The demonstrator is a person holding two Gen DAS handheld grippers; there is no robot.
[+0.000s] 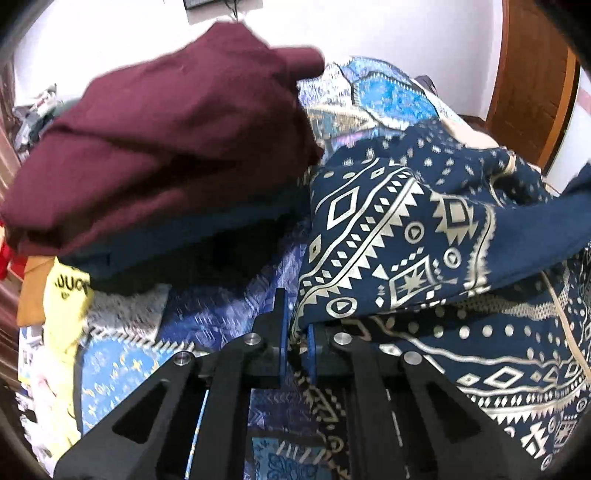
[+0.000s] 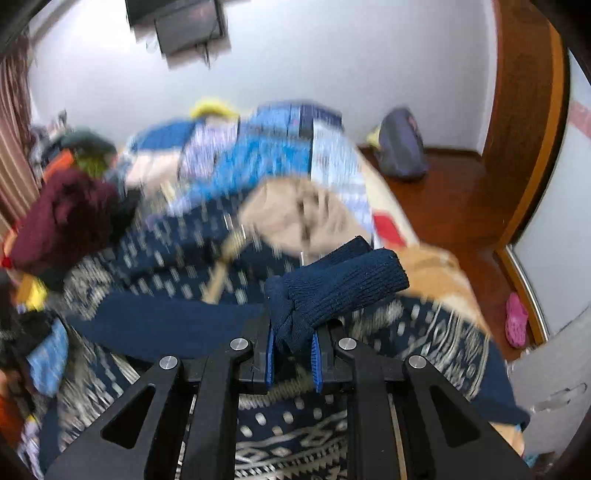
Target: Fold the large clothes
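L tongs (image 1: 297, 341) & R tongs (image 2: 293, 345) both pinch navy garment (image 1: 406, 240).

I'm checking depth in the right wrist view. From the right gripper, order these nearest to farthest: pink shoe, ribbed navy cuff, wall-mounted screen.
1. Ribbed navy cuff, clamped in the right gripper.
2. Pink shoe, on the floor, right.
3. Wall-mounted screen, top left, far wall.

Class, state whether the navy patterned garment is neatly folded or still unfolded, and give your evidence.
Unfolded. The navy patterned garment lies rumpled and draped across the bed, with the left gripper and right gripper each pinching part of it.
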